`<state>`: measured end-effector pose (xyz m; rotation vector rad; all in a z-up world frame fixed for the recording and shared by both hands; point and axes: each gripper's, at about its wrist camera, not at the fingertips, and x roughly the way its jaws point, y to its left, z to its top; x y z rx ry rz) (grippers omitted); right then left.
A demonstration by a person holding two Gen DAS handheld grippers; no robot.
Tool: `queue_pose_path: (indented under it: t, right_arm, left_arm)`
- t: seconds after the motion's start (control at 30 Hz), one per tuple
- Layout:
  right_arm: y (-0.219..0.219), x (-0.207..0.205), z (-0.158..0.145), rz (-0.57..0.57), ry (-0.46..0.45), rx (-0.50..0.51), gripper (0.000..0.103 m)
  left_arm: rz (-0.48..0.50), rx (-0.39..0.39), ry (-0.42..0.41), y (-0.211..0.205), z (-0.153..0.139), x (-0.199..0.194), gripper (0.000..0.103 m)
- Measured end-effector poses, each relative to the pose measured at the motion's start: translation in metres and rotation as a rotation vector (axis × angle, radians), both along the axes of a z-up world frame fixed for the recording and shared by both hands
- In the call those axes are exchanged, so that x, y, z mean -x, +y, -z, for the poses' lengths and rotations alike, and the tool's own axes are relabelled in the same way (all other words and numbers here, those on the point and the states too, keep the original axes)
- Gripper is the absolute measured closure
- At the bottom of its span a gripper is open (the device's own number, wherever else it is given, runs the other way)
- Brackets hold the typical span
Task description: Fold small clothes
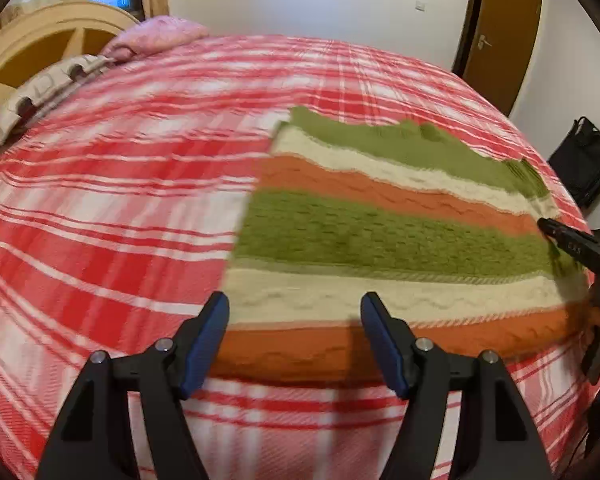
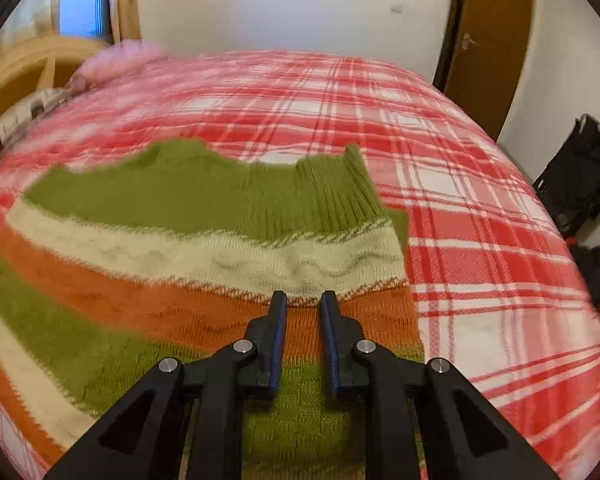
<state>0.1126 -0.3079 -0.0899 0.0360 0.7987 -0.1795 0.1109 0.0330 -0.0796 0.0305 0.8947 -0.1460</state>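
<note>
1. A bed with a red-and-white plaid blanket (image 1: 100, 208) fills most of both views, with a cream wooden headboard (image 1: 40, 40) and a pink pillow (image 1: 156, 36) at the upper left of the frame.
2. The striped knitted garment in green, cream and orange (image 1: 380, 232) lies spread flat on the blanket, right of centre in the left wrist view and centre-left in the right wrist view. It looks roughly rectangular; I judge that any first fold may be done, but further folds remain.
3. The left gripper (image 1: 294, 304) hovers at the garment's near left corner, jaws wide apart, nothing between them.
4. The right gripper (image 2: 303, 298) sits over the orange band, jaws narrowly apart, gripping nothing visible.
</note>
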Motion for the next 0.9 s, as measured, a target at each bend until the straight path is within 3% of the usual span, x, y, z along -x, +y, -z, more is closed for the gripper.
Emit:
queue_pose_path:
  t: [0.07,0.13,0.27,0.4,0.47,0.57,0.63,0.67,0.7,0.73,0.8,0.9]
  right_arm:
    - [0.001,0.002,-0.003,0.011,0.017,0.0,0.086]
    - [0.007,0.005,-0.011,0.025,0.025,0.013,0.085]
    - [0.026,0.029,-0.038,-0.003,-0.072,-0.087,0.084]
    - [0.062,0.038,-0.05,-0.076,-0.107,-0.166,0.084]
    - [0.081,0.038,-0.051,-0.108,-0.102,-0.185,0.084]
    - [0.105,0.032,-0.05,-0.162,-0.08,-0.226,0.083]
    - [0.116,0.023,-0.048,-0.21,-0.058,-0.29,0.081]
    - [0.121,0.019,-0.048,-0.229,-0.049,-0.322,0.079]
    - [0.125,0.014,-0.049,-0.241,-0.044,-0.352,0.07]
    - [0.13,0.009,-0.05,-0.252,-0.042,-0.379,0.057]
    - [0.142,-0.002,-0.055,-0.264,-0.044,-0.398,0.041]
    - [0.165,-0.026,-0.064,-0.298,-0.036,-0.376,0.041]
  left_arm:
    - [-0.043,-0.037,-0.036,0.01,-0.005,0.003,0.032]
    - [-0.079,0.037,-0.036,0.026,-0.007,0.002,0.031]
    - [-0.149,0.208,0.012,0.05,0.004,0.0,0.03]
    - [-0.135,0.354,0.066,0.042,0.018,0.003,0.029]
    - [-0.12,0.34,0.047,0.032,0.019,0.006,0.021]
    - [-0.146,0.35,0.041,0.028,0.02,0.003,0.019]
    - [-0.161,0.411,0.021,0.031,0.018,0.004,0.029]
    - [-0.141,0.436,0.013,0.03,0.015,0.002,0.064]
    - [-0.127,0.442,0.012,0.03,0.014,0.001,0.088]
    - [-0.118,0.454,0.009,0.031,0.013,-0.001,0.085]
    - [-0.139,0.489,-0.001,0.039,0.013,0.0,0.085]
    - [-0.182,0.507,-0.015,0.044,0.019,0.002,0.085]
